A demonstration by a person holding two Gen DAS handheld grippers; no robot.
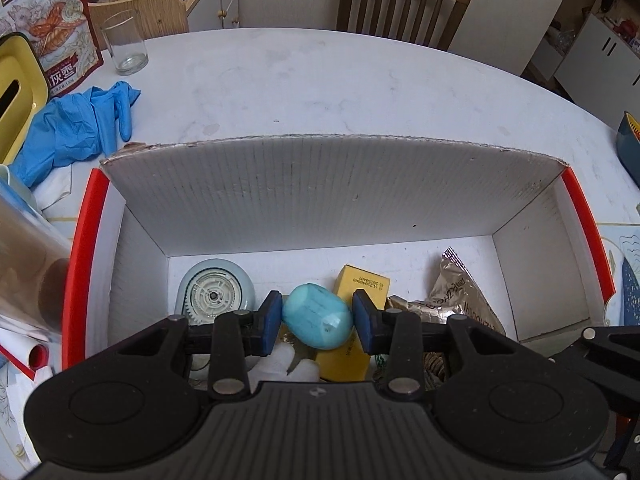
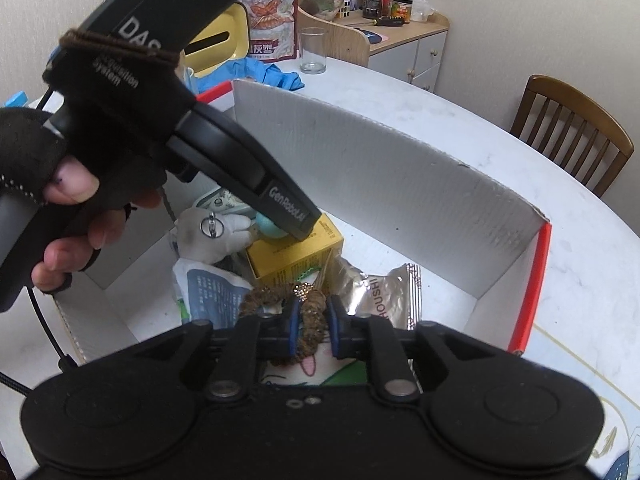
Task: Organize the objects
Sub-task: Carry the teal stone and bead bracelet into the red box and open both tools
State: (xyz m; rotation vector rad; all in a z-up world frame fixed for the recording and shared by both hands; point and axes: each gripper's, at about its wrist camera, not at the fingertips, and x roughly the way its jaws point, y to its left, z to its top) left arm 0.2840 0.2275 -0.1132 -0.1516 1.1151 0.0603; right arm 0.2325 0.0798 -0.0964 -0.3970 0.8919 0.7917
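My left gripper [image 1: 317,317] is shut on a turquoise egg-shaped object [image 1: 318,316] and holds it inside the open cardboard box [image 1: 332,184] with red edges. Under it lie a yellow carton [image 1: 354,320], a round pale-blue device [image 1: 216,296], a white plush keychain [image 2: 212,232] and a silver foil packet [image 1: 460,300]. My right gripper [image 2: 312,328] is shut on a brown glittery scrunchie [image 2: 310,320] over the near side of the same box [image 2: 400,168]. The left gripper's body [image 2: 224,152] and the hand holding it cross the right wrist view.
On the white table [image 1: 320,80] beyond the box lie blue gloves [image 1: 76,124], a drinking glass [image 1: 124,42], a snack bag [image 1: 52,20] and a yellow tissue box [image 1: 16,92]. A wooden chair [image 1: 400,0] stands at the far edge. A teal holder [image 1: 630,144] sits at right.
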